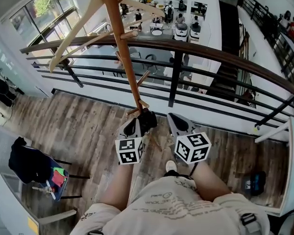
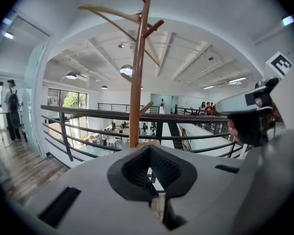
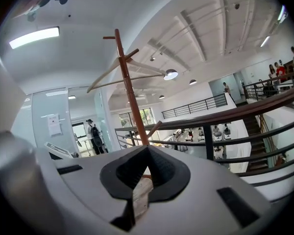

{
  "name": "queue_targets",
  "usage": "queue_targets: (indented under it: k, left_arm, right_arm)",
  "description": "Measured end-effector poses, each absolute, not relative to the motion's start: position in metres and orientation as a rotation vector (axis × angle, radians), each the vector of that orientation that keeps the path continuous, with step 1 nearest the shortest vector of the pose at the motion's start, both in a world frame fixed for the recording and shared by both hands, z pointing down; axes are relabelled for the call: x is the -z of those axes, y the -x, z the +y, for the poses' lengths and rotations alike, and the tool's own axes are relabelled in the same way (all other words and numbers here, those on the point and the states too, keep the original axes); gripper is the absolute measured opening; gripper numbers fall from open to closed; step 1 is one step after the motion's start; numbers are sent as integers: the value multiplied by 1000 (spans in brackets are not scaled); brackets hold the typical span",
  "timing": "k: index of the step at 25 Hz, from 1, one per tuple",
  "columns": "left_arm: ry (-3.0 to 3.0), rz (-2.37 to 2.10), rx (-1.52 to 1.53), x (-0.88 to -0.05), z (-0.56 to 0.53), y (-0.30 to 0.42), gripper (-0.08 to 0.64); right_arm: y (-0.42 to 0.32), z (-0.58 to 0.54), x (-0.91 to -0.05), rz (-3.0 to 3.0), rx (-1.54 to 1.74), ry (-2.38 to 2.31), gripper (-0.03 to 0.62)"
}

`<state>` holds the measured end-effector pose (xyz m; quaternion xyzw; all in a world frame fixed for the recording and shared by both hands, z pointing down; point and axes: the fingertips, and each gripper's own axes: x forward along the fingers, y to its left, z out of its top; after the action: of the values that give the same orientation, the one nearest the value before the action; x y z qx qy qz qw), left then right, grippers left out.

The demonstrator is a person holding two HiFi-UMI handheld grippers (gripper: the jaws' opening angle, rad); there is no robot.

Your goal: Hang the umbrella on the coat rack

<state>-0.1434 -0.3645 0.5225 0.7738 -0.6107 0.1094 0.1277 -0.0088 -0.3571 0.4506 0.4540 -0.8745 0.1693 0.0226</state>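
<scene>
The wooden coat rack (image 1: 125, 48) rises straight in front of me, its pole running down to a low peg (image 1: 143, 103). A black bundle (image 1: 148, 120) sits just under that peg; I cannot tell whether it is the umbrella. My left gripper (image 1: 136, 122) is beside the bundle with its jaws together. My right gripper (image 1: 173, 117) is a little to the right, also shut and holding nothing. In both gripper views the rack (image 2: 135, 92) (image 3: 129, 94) stands beyond the left gripper (image 2: 149, 175) and the right gripper (image 3: 143, 177), and no umbrella shows there.
A dark railing (image 1: 206, 50) runs across just behind the rack, with an open drop to a lower floor beyond. A chair with dark cloth (image 1: 24, 163) stands at left, a dark bag (image 1: 252, 182) lies at right. A person (image 2: 11, 109) stands far left.
</scene>
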Motion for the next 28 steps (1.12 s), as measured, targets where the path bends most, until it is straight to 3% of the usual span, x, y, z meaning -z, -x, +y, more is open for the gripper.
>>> queue_targets:
  k: [10, 28]
  left_arm:
    - [-2325, -1865, -210, -427, -311, 174, 5]
    - [-2339, -1787, -238, -442, -255, 189, 5]
  right_arm:
    - [58, -330, -426, -2786, -421, -1410, 2]
    - [70, -270, -423, -2779, -345, -1447, 2]
